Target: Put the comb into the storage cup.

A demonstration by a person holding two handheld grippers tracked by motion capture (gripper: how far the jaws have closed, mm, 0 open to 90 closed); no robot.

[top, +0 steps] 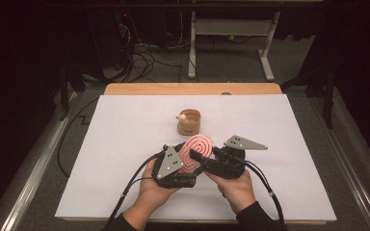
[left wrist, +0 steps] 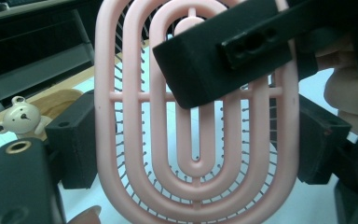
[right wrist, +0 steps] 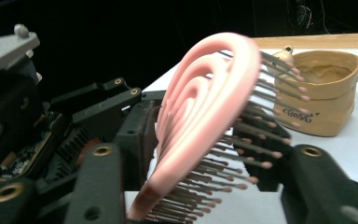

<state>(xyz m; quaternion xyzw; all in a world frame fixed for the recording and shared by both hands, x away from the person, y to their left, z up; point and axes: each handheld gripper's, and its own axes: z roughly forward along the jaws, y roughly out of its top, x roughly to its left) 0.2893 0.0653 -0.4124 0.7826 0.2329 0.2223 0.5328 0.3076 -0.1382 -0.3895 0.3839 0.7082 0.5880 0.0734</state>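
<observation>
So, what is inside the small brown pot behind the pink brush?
On the rim of the brown pot sits a small bear figure. The right gripper view shows a brownish inner wall, and the rim hides the bottom, so any contents cannot be told.

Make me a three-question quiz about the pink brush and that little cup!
1. Where is the pink brush?
A. lying flat on the table
B. lifted up between the two grippers
C. inside the cup
2. What colour is the cup?
A. blue
B. green
C. tan
3. What sits at the cup's rim?
A. a spoon
B. a small bear
C. a lid

Answers: 1 B, the left gripper and right gripper meet at it above the white table. 2 C, its wall is tan. 3 B, the bear peeks beside the rim.
</observation>
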